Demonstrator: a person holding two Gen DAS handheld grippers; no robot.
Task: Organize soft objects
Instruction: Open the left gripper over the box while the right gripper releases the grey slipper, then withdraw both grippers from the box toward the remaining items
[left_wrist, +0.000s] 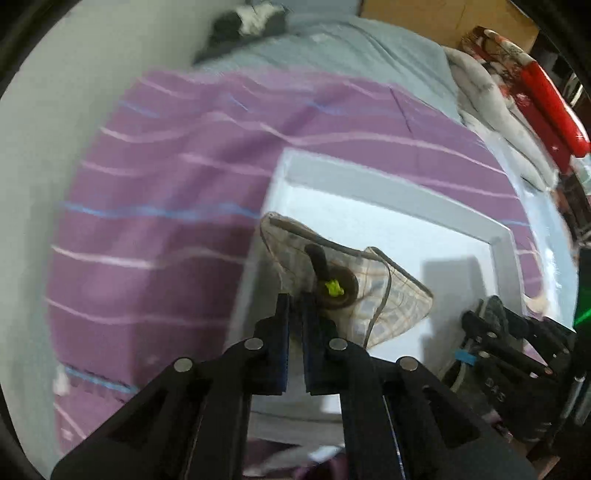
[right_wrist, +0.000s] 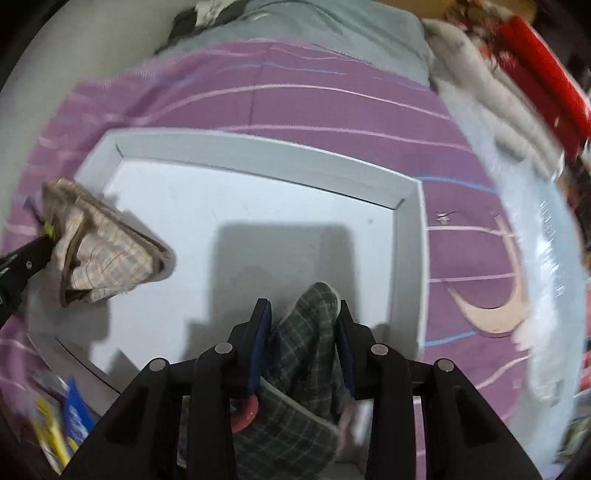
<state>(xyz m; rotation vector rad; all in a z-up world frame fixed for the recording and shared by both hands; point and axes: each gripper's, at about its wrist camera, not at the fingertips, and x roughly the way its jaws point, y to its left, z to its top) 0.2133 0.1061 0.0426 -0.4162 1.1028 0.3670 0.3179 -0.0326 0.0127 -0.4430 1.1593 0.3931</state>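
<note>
Purple striped bedspread (left_wrist: 155, 192) under white tray (left_wrist: 369, 188), left gripper (left_wrist: 295, 314) nearly closed pinching beige plaid cloth (left_wrist: 388, 295) over tray's left side, right wrist view, right gripper (right_wrist: 301, 325) clamped on green plaid cloth (right_wrist: 303, 332) above tray (right_wrist: 258, 155) front edge

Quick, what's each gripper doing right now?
Left gripper: closed on the beige checked cloth.
Right gripper: closed on the dark green plaid cloth.
</note>
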